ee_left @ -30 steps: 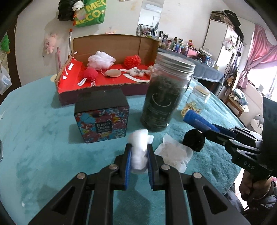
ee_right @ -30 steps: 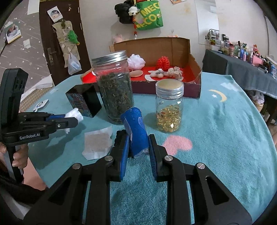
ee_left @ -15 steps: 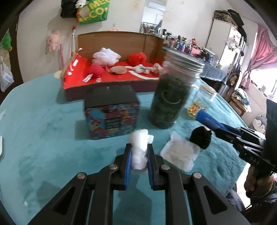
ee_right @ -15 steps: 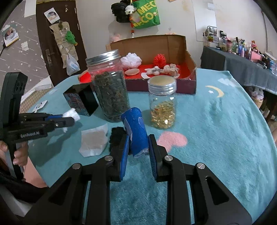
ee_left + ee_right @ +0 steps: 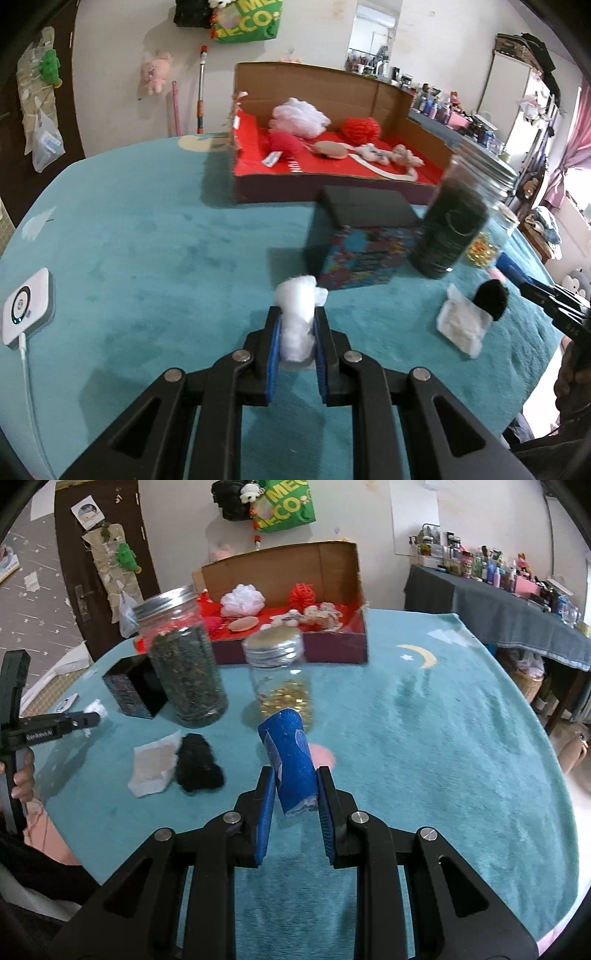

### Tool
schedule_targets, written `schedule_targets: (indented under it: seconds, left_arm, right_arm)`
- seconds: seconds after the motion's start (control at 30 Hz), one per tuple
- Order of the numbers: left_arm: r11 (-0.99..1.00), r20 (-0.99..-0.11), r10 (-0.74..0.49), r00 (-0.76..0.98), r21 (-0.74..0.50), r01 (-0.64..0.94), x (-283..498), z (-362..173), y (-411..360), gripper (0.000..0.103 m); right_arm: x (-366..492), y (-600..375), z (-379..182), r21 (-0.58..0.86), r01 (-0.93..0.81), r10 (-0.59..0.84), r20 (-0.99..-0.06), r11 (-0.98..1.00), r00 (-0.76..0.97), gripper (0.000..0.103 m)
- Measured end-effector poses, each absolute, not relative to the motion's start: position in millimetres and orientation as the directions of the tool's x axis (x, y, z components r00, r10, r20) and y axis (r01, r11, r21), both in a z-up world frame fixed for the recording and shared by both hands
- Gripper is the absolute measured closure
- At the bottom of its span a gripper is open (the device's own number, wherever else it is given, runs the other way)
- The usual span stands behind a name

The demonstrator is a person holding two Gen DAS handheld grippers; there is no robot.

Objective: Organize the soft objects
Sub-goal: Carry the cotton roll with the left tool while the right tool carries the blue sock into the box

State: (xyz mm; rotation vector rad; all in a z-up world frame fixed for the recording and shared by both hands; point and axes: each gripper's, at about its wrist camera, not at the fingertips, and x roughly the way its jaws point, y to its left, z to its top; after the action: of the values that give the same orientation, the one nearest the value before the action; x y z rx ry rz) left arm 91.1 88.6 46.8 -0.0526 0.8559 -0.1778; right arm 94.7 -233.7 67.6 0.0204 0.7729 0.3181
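My left gripper (image 5: 296, 325) is shut on a white cotton wad (image 5: 298, 314) and holds it above the teal cloth, short of the black printed box (image 5: 364, 238). My right gripper (image 5: 295, 786) is shut on a blue sponge roll (image 5: 290, 755), lifted above the cloth. A black fluffy pom (image 5: 197, 762) and a white pad (image 5: 153, 766) lie on the cloth left of it. An open cardboard box with a red floor (image 5: 332, 162) at the back holds a white pouf (image 5: 301, 116), red yarn ball (image 5: 360, 129) and other soft items.
A tall jar of dark leaves (image 5: 183, 664) and a small jar of gold capsules (image 5: 282, 675) stand between the grippers and the box. A white device with a cable (image 5: 26, 306) lies at the left edge. A cluttered side table (image 5: 498, 602) stands at the right.
Both grippers have risen and moved with their loads. The left one has swung left, so the box and jars now sit to its right. The black pom now lies clear of the right gripper.
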Motion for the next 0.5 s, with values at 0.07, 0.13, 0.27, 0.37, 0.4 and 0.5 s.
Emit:
schedule_targets:
  seconds: [0.07,0.13,0.27,0.37,0.4,0.5]
  left_arm:
    - [0.986,-0.750,-0.166,0.640,-0.109,0.128,97,46,93,0.086]
    - [0.988,-0.752,-0.153,0.641,-0.096,0.124,105,46,97,0.086]
    - [0.989,-0.752,-0.136,0.645,-0.065,0.134,119,45,100,0.086]
    - [0.987,-0.750,-0.144,0.646,-0.057,0.153,133,45,103,0.086]
    - [0.985,-0.749,-0.148,0.646,-0.051,0.166,138,45,104,0.086]
    - [0.978,-0.743,-0.171,0.647,-0.049,0.202,151,49,107,0.086]
  right_arm:
    - [98,-239,66,0.132,-0.261,0.278,-0.690,0.956,0.668,0.081]
    - [102,-245,65,0.134,-0.245,0.267,-0.694,0.960,0.669,0.081]
    - [112,-259,65,0.148,-0.222,0.261,-0.697,0.964,0.668,0.081]
    - [124,-268,68,0.161,-0.223,0.271,-0.695,0.961,0.666,0.081]
    - [128,-270,69,0.165,-0.227,0.277,-0.694,0.960,0.665,0.081]
    - [144,-275,72,0.172,-0.247,0.295,-0.694,0.954,0.656,0.081]
